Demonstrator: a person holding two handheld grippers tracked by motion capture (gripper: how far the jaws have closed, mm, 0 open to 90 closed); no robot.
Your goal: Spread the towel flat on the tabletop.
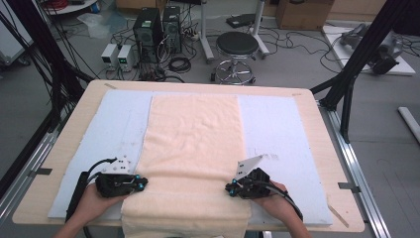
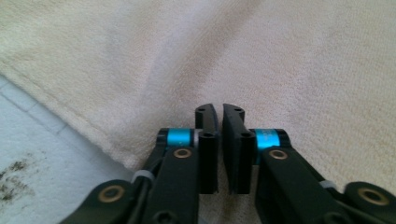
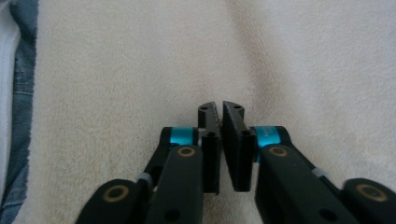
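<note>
Even, soft indoor light, faint shadows; both gripper views slightly blurred up close

A cream, terry-textured towel (image 1: pixel 193 148) is spread flat lengthwise down the middle of the tabletop, over a pale blue mat whose bare strips are left showing along both long sides. Its far end is laid near the far edge of the mat, while its near end is draped over the front edge of the tabletop. Faint creases are seen across its surface, and a hemmed border is visible along its left edge.
</note>
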